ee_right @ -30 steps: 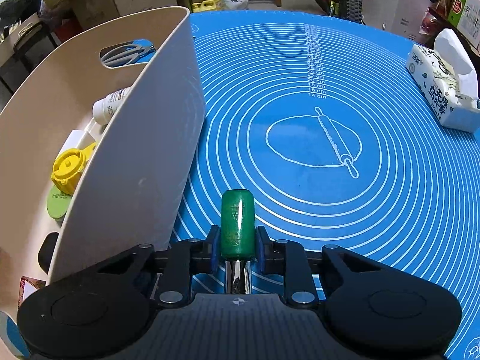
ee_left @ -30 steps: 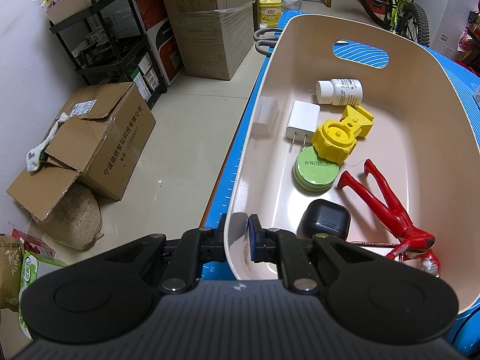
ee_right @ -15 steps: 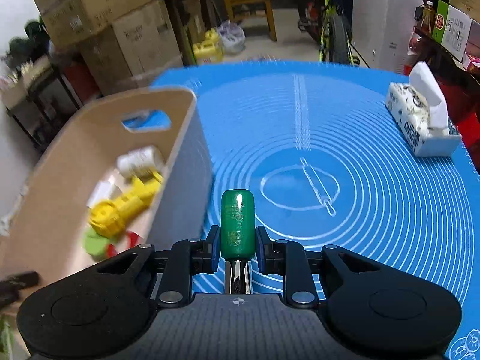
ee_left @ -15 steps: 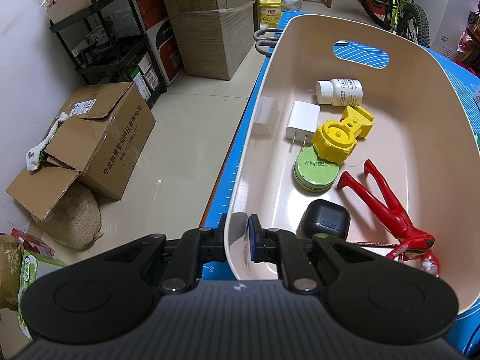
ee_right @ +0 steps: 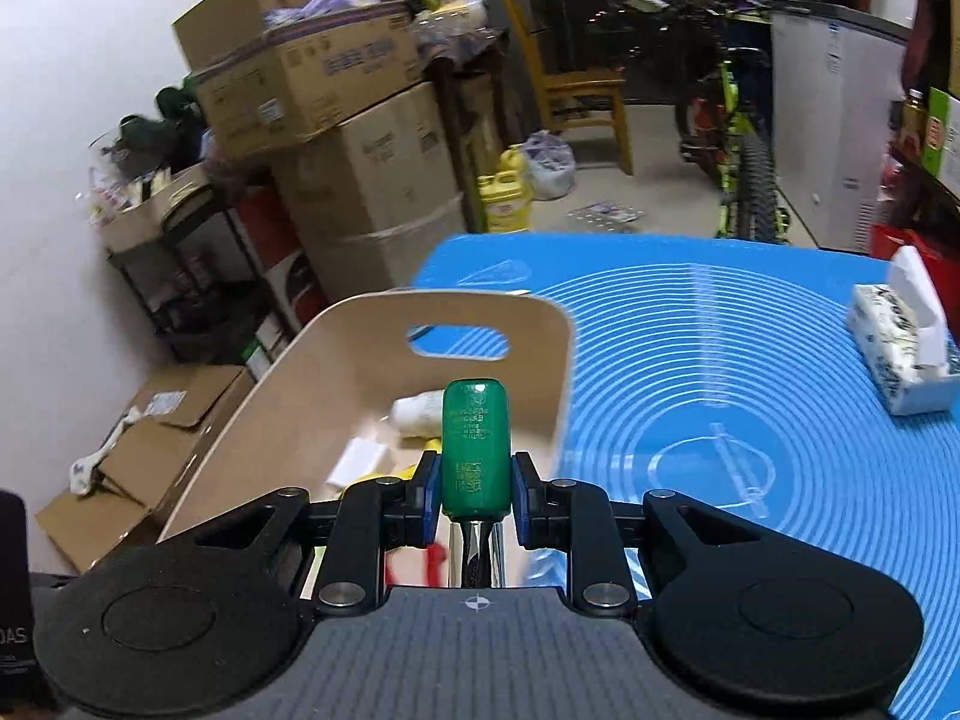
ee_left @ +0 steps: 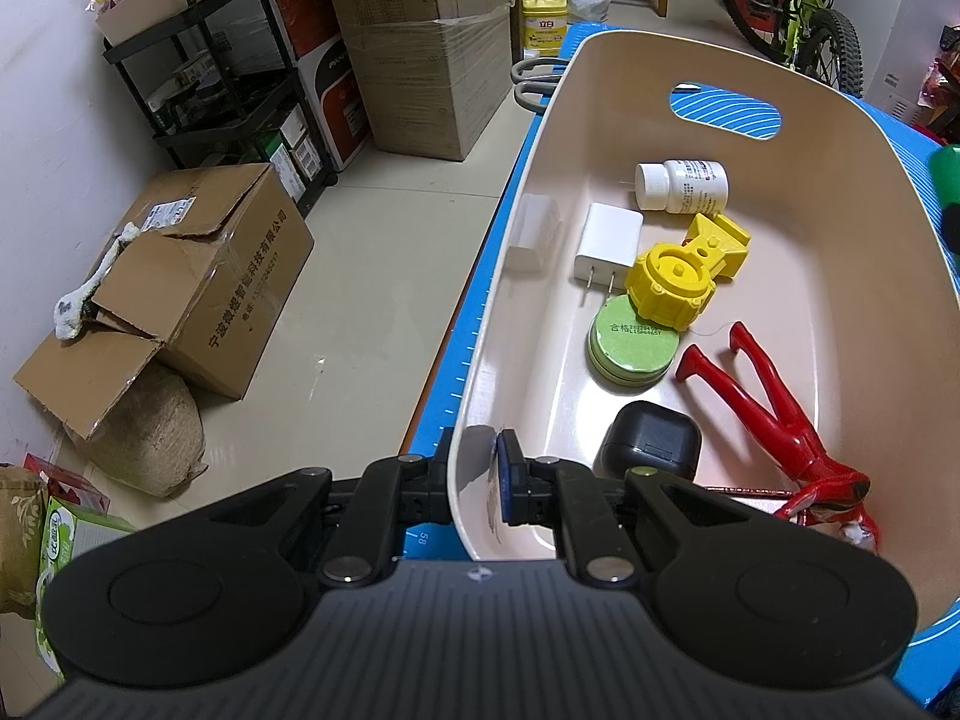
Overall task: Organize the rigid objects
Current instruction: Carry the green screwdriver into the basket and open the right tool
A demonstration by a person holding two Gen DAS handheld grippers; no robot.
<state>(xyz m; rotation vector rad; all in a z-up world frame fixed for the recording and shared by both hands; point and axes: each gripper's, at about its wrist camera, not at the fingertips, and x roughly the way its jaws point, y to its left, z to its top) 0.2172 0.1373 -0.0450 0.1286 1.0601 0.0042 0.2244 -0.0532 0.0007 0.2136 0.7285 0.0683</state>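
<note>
My left gripper (ee_left: 474,474) is shut on the near rim of the beige bin (ee_left: 540,138), one finger outside and one inside. The bin holds a white pill bottle (ee_left: 681,185), a white charger (ee_left: 607,245), a yellow toy part (ee_left: 675,282), a green round tin (ee_left: 633,345), a red figure (ee_left: 774,402) and a black case (ee_left: 651,441). My right gripper (ee_right: 474,495) is shut on a green-handled screwdriver (ee_right: 475,447), held in the air over the bin (ee_right: 360,354). The green handle (ee_left: 947,177) shows at the right edge of the left wrist view.
The bin stands at the left edge of a blue mat (ee_right: 750,408). A tissue pack (ee_right: 903,354) lies at the mat's right. Scissors (ee_left: 534,81) lie behind the bin. Cardboard boxes (ee_left: 198,276), a shelf rack (ee_left: 228,84) and a bicycle (ee_left: 792,12) stand on the floor around the table.
My right gripper has risen with the screwdriver and swung left, from beside the bin's outer wall to above its inside. The left gripper has stayed on the rim.
</note>
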